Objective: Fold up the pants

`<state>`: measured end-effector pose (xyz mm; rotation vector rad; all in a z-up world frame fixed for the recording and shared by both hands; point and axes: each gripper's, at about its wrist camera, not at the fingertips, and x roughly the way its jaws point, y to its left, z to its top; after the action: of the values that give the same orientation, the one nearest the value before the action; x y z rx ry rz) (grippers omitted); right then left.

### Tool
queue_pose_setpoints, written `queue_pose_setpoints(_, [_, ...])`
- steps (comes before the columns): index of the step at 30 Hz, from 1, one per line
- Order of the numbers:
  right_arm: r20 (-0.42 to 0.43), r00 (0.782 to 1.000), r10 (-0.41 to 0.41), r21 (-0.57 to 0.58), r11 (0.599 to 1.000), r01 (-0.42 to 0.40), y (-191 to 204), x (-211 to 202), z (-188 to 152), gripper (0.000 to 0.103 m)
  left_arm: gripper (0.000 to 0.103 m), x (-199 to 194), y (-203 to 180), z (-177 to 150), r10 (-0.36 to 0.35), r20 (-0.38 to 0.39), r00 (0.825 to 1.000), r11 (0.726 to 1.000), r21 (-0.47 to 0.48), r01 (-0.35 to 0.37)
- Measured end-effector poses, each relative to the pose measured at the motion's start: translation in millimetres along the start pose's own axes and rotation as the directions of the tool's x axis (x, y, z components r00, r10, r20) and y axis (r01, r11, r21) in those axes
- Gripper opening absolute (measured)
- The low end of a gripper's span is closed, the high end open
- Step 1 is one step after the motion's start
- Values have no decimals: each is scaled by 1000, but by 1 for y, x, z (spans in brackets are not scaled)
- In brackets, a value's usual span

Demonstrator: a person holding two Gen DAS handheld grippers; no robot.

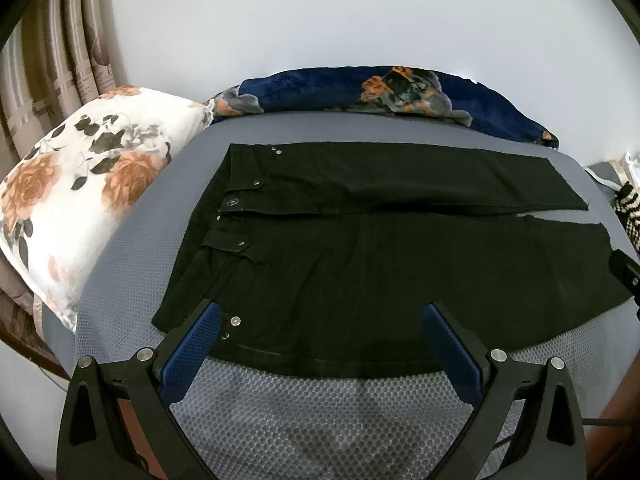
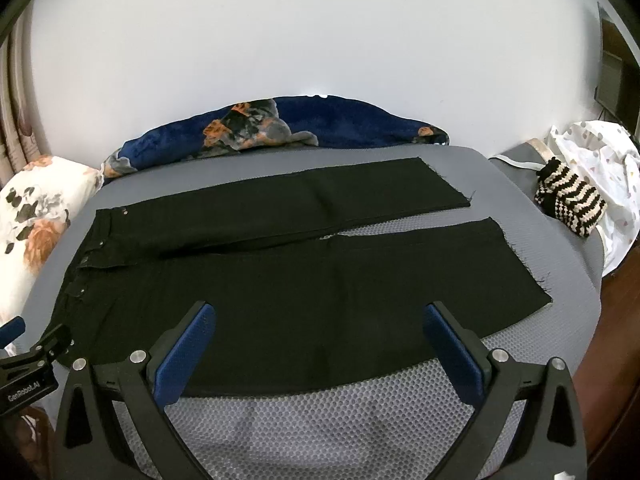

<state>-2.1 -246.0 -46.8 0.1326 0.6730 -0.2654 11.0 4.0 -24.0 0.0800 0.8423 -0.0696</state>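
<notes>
Black pants (image 1: 360,248) lie flat on a grey mesh-covered bed (image 1: 320,408), waistband to the left, both legs running right, side by side with a narrow gap near the hems. They also show in the right wrist view (image 2: 300,280). My left gripper (image 1: 320,316) is open and empty, hovering over the near edge by the waistband. My right gripper (image 2: 318,316) is open and empty over the near leg's near edge. The left gripper's body shows at the lower left of the right wrist view (image 2: 32,364), and the right gripper's at the right edge of the left wrist view (image 1: 626,272).
A floral white pillow (image 1: 80,184) lies left of the waistband. A dark blue floral blanket (image 1: 380,92) is bunched along the far edge against the white wall. A striped knitted item (image 2: 568,200) and white cloth (image 2: 600,160) lie at the right. Curtains (image 1: 60,60) hang far left.
</notes>
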Motion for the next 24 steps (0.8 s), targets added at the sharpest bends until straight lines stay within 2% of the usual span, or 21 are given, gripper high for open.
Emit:
queue_pose_setpoints(14, [-4,1000,0,-9,1000,0,3,5,1,103,100,3,0,0,-1,-12,1000,1000,0,1])
queue_pose_setpoints(24, [10,1000,10,-20,1000,-10,11,13,10,103,100,20,11,11,9,-31,999,999,-30,-10])
